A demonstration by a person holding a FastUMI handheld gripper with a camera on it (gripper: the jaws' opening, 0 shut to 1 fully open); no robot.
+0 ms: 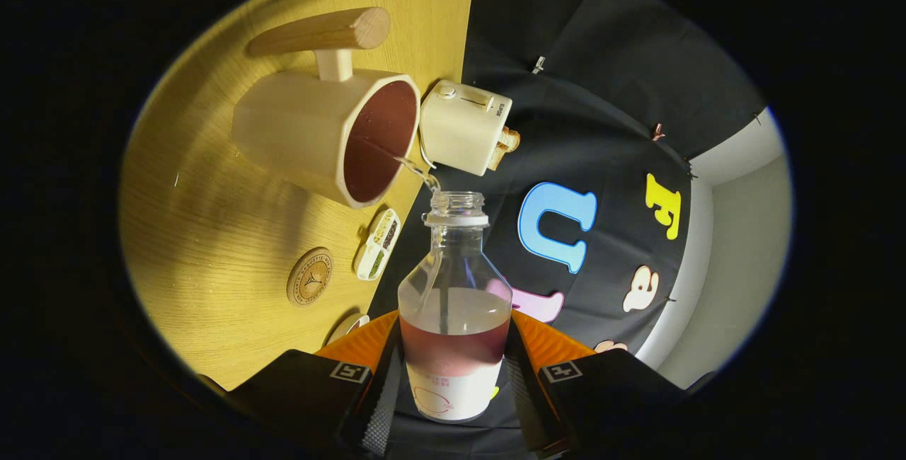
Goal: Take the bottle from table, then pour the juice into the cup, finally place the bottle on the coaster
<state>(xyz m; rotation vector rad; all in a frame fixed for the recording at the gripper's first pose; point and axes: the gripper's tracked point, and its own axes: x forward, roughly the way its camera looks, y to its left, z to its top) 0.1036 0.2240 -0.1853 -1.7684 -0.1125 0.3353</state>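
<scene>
Clear bottle (454, 318) clamped in gripper (453, 382), tipped, pouring juice into cup (333, 136) just ahead on bench (212, 233); next, righting, then coaster (309, 277) nearer, leftward.

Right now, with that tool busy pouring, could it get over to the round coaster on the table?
Probably yes. The tool is shut on the bottle, tipped toward the cup. The coaster lies bare on the table beside the cup, and nothing stands between.
</scene>
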